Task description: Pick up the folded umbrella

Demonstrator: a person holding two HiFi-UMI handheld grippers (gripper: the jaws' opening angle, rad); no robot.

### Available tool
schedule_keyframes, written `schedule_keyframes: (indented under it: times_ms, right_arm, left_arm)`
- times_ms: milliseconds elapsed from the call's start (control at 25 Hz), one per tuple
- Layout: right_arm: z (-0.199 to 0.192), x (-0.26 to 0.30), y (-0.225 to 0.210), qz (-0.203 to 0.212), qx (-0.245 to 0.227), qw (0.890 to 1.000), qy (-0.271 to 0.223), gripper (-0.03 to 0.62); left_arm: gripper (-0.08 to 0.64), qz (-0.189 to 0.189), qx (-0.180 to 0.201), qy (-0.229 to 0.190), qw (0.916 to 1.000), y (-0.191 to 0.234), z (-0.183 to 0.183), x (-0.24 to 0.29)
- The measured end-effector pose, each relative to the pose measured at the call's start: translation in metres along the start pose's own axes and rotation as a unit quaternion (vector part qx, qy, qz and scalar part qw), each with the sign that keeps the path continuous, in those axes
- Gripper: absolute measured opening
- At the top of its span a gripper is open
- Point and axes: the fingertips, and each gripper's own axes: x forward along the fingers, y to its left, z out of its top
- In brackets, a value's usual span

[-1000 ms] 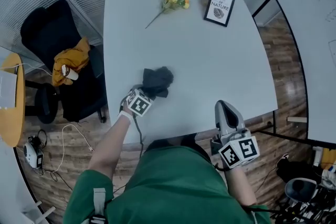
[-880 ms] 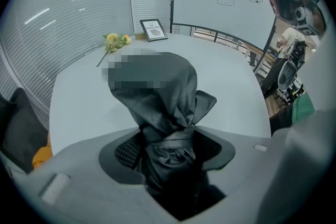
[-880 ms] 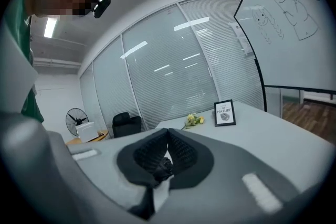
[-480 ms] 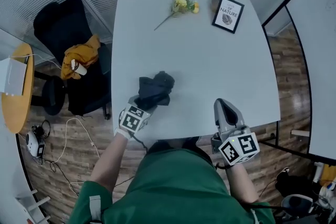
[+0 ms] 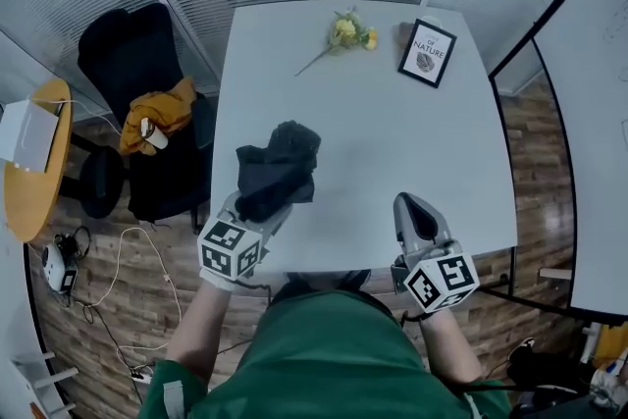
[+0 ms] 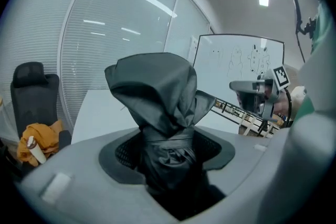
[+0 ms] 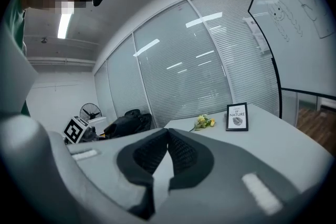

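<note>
Gripping the folded umbrella (image 5: pixel 280 170) by its lower end, the left gripper (image 5: pixel 263 209) is pinching the dark bundle between its spread jaws, the pads pressing on the cloth from both sides. Compared with a second ago, when the umbrella was lying on the white table (image 5: pixel 392 142) at centre left of the head view, it is now being held clear of the tabletop and is showing larger, while the left marker cube is sitting lower and further left in the frame. At lower right the right gripper (image 5: pixel 412 211) is staying where it was, its pads pressed together with nothing between them. Farther off, the yellow flowers (image 5: pixel 348 32) and framed picture (image 5: pixel 428 54) are resting at the table's far edge as before.
</note>
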Motion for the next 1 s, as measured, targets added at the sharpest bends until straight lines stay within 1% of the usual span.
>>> schedule_keyframes:
  times_ms: [200,400,520,720,840,1000]
  right_arm:
    - [0.015,-0.006,0.005,0.004,-0.026,1.000,-0.014,0.003]
    - [0.035,-0.012,0.005,0.006,-0.046,0.998,-0.037,0.003]
    - [0.047,-0.014,0.009,0.010,-0.057,0.997,-0.051,0.003]
    - [0.065,-0.017,0.014,0.012,-0.072,0.995,-0.073,0.003]
    - [0.079,-0.019,0.013,0.008,-0.087,0.992,-0.092,0.003]
    - [0.094,-0.023,0.011,-0.001,-0.103,0.988,-0.118,0.003]
  left_arm:
    - [0.278,-0.003,0.015,-0.064,0.9978,-0.024,0.048,-0.020]
    - [0.278,-0.015,0.030,-0.121,0.9920,-0.045,0.094,-0.034]
    - [0.278,-0.019,0.041,-0.154,0.9870,-0.053,0.120,-0.043]
    - [0.278,-0.018,0.055,-0.210,0.9759,-0.059,0.156,-0.056]
    - [0.278,-0.021,0.055,-0.237,0.9698,-0.062,0.175,-0.061]
    - [0.279,-0.030,0.043,-0.267,0.9621,-0.061,0.186,-0.065]
